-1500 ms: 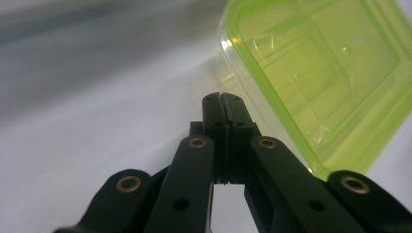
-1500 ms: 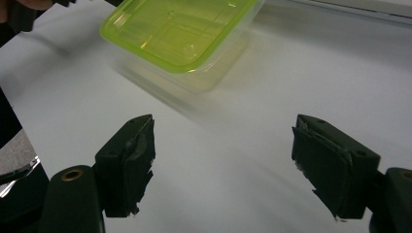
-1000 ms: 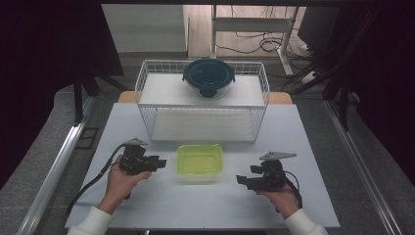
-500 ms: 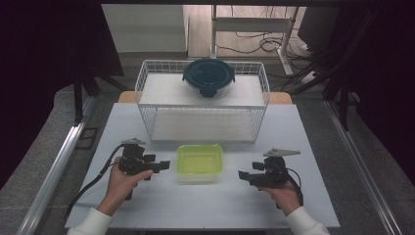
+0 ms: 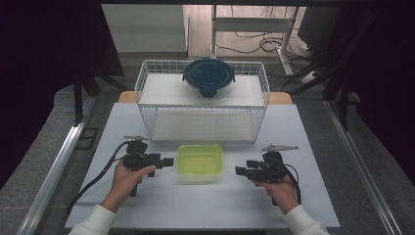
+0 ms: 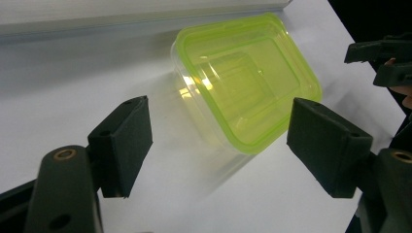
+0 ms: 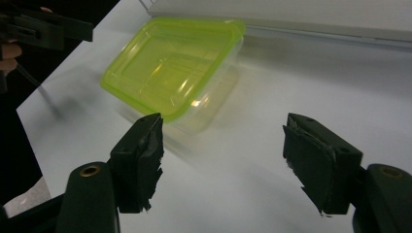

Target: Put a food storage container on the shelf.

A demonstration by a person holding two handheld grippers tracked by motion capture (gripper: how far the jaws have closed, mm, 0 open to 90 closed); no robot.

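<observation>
We see a box with a green lid (image 5: 199, 162) on the white counter (image 5: 205, 210), just in front of a wire basket (image 5: 203, 100). The lid is on the box. In the basket, at its back, stands a round dark container (image 5: 209, 77).

The left tongs (image 5: 168, 161) are near the left side of the box and point to it. Their jaws are wide open, and nothing is between them; in the left gripper view (image 6: 218, 141) the box (image 6: 245, 80) lies beyond the jaws and does not touch them.

The right tongs (image 5: 239, 171) are near the right side of the box. Their jaws have just been closing a little, but they are open and hold nothing. In the right gripper view (image 7: 223, 150) the box (image 7: 170, 65) is ahead of the jaws, apart from both pads.
</observation>
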